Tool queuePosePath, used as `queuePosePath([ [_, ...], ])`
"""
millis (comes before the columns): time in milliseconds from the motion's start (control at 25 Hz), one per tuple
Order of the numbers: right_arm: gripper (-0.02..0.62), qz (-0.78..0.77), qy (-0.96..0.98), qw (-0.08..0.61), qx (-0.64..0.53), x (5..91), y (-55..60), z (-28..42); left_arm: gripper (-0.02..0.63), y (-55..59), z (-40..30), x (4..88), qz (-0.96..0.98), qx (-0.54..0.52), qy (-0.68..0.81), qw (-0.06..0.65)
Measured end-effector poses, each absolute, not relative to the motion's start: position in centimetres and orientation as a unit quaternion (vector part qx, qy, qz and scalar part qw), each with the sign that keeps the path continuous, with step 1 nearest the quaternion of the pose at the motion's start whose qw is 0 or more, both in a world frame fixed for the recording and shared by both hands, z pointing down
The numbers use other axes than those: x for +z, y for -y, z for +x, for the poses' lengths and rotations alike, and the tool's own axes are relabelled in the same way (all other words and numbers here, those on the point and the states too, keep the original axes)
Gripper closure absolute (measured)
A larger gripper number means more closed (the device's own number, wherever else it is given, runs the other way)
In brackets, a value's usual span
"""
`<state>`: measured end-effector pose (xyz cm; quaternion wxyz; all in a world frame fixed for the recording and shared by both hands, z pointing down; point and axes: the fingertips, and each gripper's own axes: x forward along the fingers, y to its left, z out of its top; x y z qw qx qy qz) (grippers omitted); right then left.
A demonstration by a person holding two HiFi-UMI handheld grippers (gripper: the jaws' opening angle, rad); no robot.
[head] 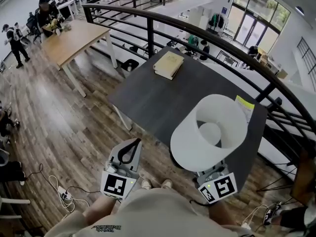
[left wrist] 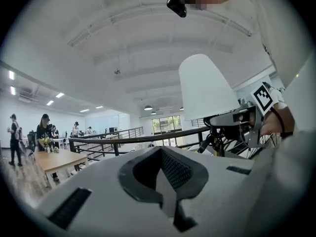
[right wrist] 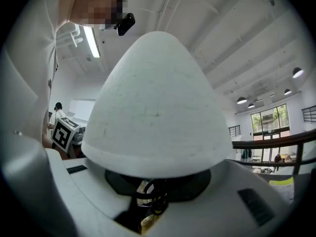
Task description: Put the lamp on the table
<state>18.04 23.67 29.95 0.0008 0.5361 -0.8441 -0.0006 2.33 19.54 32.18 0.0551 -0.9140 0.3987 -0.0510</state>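
Clamping lamp (head: 210, 132) in right gripper (right wrist: 153, 197) fingers near table (head: 148, 98); left gripper (head: 129, 150) fingers together.

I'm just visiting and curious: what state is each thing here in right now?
lamp: held upright in the air, not yet on the table.
right gripper: shut on the lamp.
left gripper: shut, empty.
books: closed, stacked on the table.

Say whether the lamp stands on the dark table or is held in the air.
Held in the air, upright. The right gripper is closed on the lamp below its white shade.
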Motion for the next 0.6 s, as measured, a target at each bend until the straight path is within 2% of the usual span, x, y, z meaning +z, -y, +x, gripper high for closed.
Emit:
queuePosePath([
  [600,0.486,0.524,0.852,-0.008,-0.014,29.0,-22.3,17.7,0.603,-19.4,2.8,31.6,-0.908,-0.063,-0.408,0.077],
])
